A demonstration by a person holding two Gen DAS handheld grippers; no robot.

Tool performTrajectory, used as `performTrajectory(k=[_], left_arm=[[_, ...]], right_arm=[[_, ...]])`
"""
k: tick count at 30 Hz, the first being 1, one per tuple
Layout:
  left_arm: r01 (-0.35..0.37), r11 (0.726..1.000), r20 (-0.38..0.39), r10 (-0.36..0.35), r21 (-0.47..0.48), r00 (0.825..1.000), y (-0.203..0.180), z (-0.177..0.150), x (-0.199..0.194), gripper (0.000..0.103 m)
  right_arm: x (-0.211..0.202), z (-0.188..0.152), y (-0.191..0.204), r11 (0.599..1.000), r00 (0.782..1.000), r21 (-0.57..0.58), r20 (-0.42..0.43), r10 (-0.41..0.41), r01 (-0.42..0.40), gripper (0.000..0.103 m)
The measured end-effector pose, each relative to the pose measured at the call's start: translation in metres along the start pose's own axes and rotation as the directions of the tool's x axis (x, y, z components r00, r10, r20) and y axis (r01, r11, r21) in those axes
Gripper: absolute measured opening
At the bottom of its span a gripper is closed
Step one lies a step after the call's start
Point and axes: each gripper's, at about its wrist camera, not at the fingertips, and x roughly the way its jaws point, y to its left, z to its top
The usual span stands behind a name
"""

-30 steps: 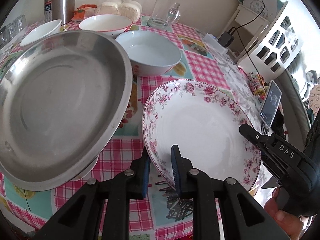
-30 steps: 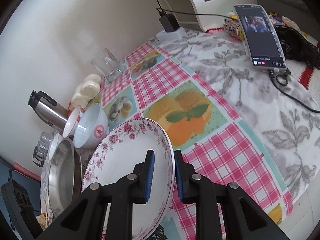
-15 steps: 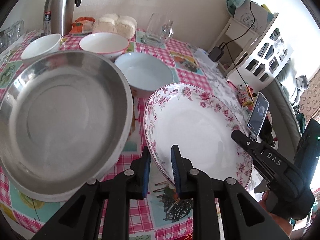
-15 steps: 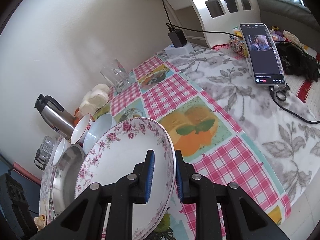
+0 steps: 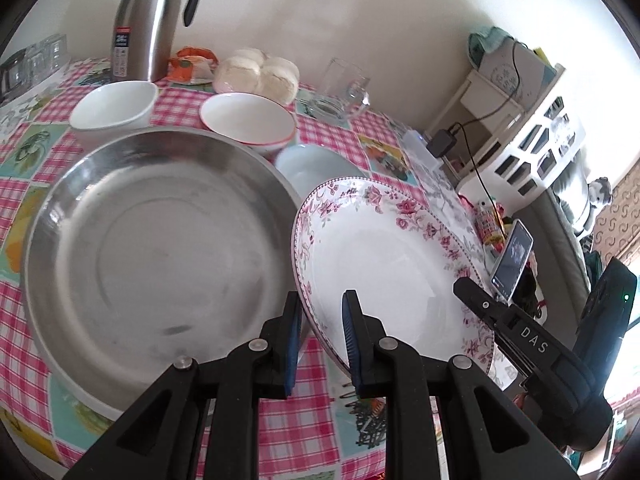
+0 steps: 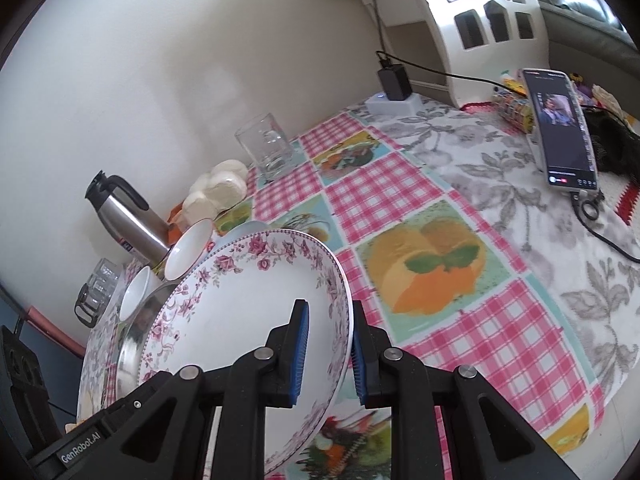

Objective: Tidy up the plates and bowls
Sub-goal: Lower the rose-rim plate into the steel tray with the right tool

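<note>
Both grippers hold a white plate with a pink flower rim (image 5: 384, 256) above the checked tablecloth. My left gripper (image 5: 321, 320) is shut on its near rim. My right gripper (image 6: 329, 320) is shut on the opposite rim of the plate (image 6: 240, 312), and one of its fingers (image 5: 476, 300) lies on the plate's right edge. A large steel plate (image 5: 160, 248) sits to the left on another flowered plate (image 6: 94, 352). Behind stand a white bowl (image 5: 114, 108), a red-rimmed bowl (image 5: 248, 120) and a pale blue bowl (image 5: 316, 164), partly hidden by the held plate.
A steel thermos (image 5: 148, 20), buns (image 5: 256, 72) and a glass mug (image 5: 344, 88) line the wall. Drinking glasses (image 5: 36, 56) stand far left. A phone (image 6: 560, 128) and a charger with its cable (image 6: 394, 80) lie on the table's right part, by a white shelf (image 5: 532, 140).
Both grippers have risen and drawn back with the flowered plate between them. The plate now covers much of the pale blue bowl. The steel plate and bowls stayed put.
</note>
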Motion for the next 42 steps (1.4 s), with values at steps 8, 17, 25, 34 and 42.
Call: performTrajectory(k=[8,17,25,34,42], left_arm=[[-0.01,0.999,0.024,0.011,-0.043,1.0,0.032,0.011,-0.017,0.021],[-0.048,0.995,0.049,0.053,-0.092,0.997,0.077,0.024,-0.035,0.021],[-0.092,0.986,0.064,0.101,-0.14,0.993,0.119,0.031,-0.049,0.021],[-0.131,0.978,0.055,0.142,-0.165,0.988,0.146,0.034,-0.051,0.021],[-0.158,0.98,0.051,0.165,-0.123,0.985,0.14,0.036,-0.042,0.021]], right_arm=[[0.011,-0.007,0.036,0.999,0.999,-0.034,-0.025,0.019,-0.02,0.021],[0.029,-0.02,0.082,0.996,0.997,-0.08,-0.07,0.044,-0.049,0.021],[0.045,-0.036,0.122,0.99,0.991,-0.114,-0.11,0.072,-0.085,0.021],[0.063,-0.048,0.146,0.986,0.987,-0.142,-0.148,0.062,-0.083,0.021],[0.074,-0.048,0.142,0.99,0.987,-0.125,-0.154,0.041,-0.061,0.021]])
